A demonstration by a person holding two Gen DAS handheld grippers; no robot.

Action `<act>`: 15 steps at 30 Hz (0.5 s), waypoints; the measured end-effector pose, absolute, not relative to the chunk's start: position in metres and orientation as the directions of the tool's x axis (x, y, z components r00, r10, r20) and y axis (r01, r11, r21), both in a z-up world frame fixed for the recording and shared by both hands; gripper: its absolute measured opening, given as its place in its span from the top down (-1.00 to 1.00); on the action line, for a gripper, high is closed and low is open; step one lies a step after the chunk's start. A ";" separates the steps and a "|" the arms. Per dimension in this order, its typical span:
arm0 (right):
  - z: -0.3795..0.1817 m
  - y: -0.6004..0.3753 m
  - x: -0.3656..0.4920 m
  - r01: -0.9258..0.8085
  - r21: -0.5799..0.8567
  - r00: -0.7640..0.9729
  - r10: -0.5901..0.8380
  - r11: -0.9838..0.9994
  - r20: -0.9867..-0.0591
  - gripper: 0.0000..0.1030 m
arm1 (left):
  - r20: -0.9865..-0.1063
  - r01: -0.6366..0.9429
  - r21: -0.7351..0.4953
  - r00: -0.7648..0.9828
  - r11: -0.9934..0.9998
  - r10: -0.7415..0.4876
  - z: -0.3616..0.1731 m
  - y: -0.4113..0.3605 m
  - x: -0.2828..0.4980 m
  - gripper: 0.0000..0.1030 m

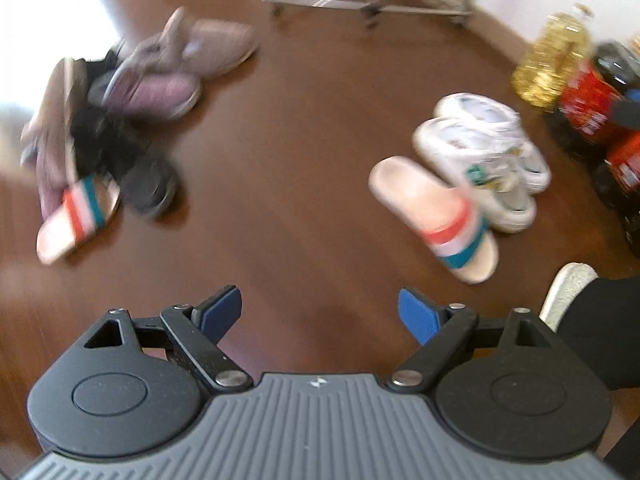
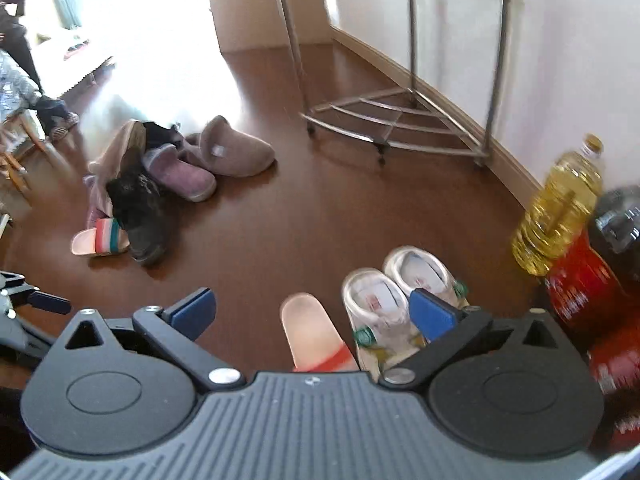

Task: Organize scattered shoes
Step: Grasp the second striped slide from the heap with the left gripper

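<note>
Item: stray striped slide [image 1: 78,216], ten o'clock, probably tucked under the shoe pile [image 1: 120,120]. Mate [image 1: 434,218] at two o'clock beside white sneakers [image 1: 480,152]. My left gripper [image 1: 320,316] and right gripper [image 2: 312,312]: jaws spread, empty. Pinch the stray's strap, lift clear.

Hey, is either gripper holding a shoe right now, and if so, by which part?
Nothing is held. The left gripper and right gripper both stand open with only floor and shoes beyond them.
</note>
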State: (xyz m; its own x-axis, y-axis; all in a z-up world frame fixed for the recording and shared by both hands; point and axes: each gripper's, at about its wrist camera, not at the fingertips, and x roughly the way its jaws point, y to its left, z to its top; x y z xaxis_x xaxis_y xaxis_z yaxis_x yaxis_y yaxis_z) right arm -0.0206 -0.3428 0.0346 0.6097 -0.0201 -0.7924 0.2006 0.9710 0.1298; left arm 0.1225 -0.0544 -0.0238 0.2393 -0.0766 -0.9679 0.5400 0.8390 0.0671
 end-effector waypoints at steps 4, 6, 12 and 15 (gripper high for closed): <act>0.017 -0.346 -0.001 0.244 0.177 0.537 0.019 0.954 -0.843 -0.98 | -0.968 0.451 0.152 0.246 0.879 0.041 -0.060 0.012 0.176 -0.70; 0.013 -0.345 0.008 0.238 0.186 0.533 0.031 0.953 -0.846 -0.98 | -0.951 0.384 0.204 0.298 0.900 0.089 -0.089 0.060 0.212 -0.70; -0.004 -0.359 0.033 0.310 0.034 0.496 -0.131 0.950 -0.858 -0.98 | -0.900 0.230 0.253 0.413 0.940 0.141 -0.149 0.149 0.297 -0.69; -0.019 -0.374 0.039 0.380 0.033 0.439 -0.149 0.924 -0.886 -0.98 | -0.881 0.227 0.232 0.462 0.946 0.105 -0.164 0.157 0.344 -0.66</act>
State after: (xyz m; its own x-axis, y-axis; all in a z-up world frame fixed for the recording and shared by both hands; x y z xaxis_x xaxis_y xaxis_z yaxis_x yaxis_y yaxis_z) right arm 0.0393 -0.3736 -0.0194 0.4392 -0.1492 -0.8859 0.3799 0.9245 0.0326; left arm 0.3437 0.1567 -0.1637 0.4616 0.1055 -0.8808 0.2271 0.9458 0.2323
